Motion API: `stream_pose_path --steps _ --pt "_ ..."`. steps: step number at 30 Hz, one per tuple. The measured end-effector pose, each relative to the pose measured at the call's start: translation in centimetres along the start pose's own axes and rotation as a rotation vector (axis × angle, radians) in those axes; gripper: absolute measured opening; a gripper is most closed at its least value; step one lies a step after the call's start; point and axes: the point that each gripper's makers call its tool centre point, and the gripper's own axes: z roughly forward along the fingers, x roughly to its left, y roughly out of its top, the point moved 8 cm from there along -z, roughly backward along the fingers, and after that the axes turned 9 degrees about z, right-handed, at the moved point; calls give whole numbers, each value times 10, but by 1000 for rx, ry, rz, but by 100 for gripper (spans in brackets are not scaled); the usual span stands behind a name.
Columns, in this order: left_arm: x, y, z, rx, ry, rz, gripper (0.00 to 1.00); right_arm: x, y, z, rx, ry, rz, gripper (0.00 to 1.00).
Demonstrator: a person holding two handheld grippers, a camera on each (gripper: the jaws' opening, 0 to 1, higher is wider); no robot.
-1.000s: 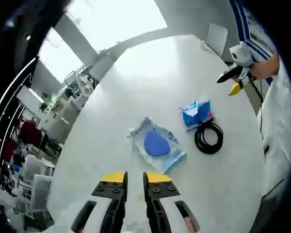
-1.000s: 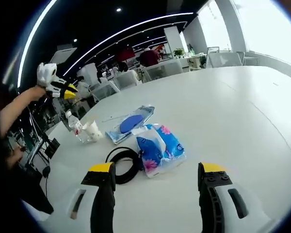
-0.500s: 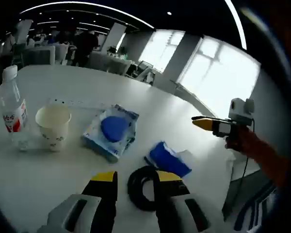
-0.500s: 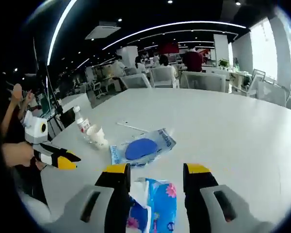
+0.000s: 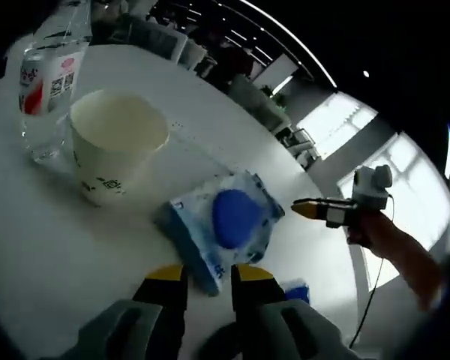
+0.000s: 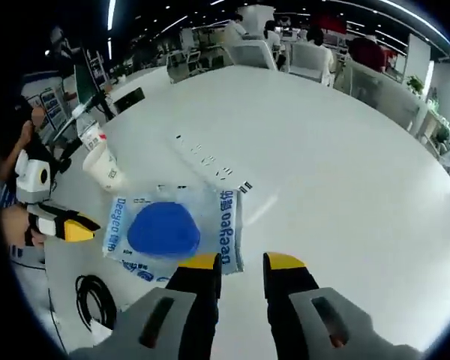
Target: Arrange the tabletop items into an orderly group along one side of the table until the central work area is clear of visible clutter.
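White table, blue wipes pack at frame centre just beyond the left gripper, jaws narrowly parted, paper cup and water bottle upper left, right gripper jaws likewise nearly closed, empty, black cable lower left.

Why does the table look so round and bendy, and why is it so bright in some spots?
Left gripper view: the fisheye lens bulges the paper cup and the window glares white. Right gripper view: the table curves like a dome, ceiling lights shining on it.
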Motion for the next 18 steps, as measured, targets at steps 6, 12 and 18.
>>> stream_pose_path --steps 6,12,18 --pt "-7 6 10 6 2 -2 21 11 -4 23 78 98 22 10" --pt "-1 12 8 -15 36 -102 23 9 -3 16 56 93 13 11" --pt "-8 10 14 1 37 -45 23 6 -4 21 97 127 50 6"
